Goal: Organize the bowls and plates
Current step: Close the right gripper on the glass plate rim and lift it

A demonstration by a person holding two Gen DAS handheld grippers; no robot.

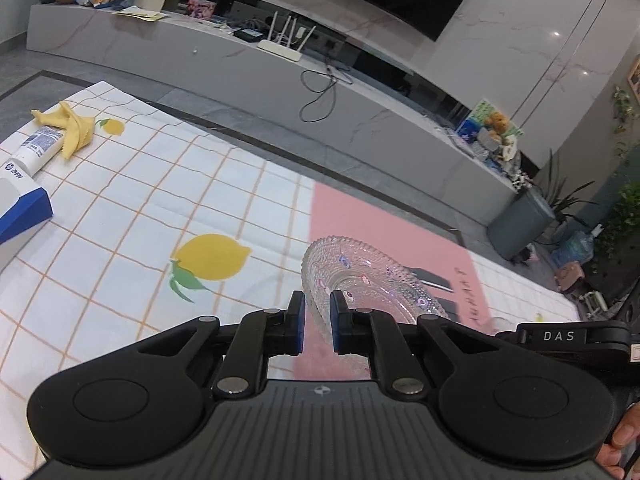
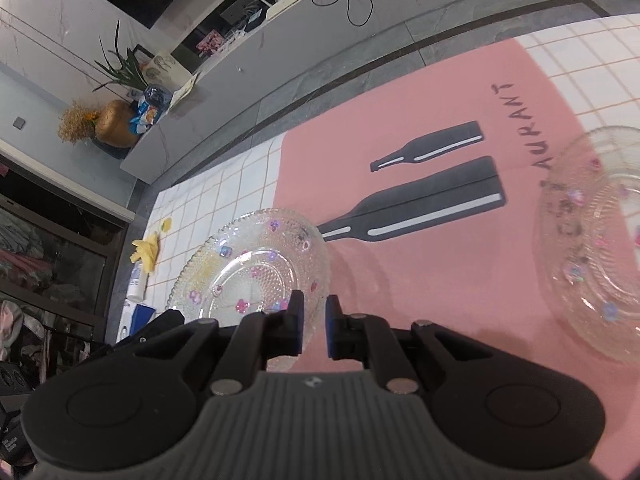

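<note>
Above the pink mat on the bench, both the left tongs (image 1: pixel 318 322) and right tongs (image 2: pixel 313 326) pinch opposite rims of one clear beaded glass plate (image 2: pixel 256 264), which may slip if either grip loosens.

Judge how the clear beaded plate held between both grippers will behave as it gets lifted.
The glass plate looks rigid and probably brittle, so a knock could chip it. Its beaded rim gives the right hand-held gripper some bite, though smooth glass may still slip. Gripped at its edge by the left hand-held gripper too, it will likely tilt if either lets go.
</note>
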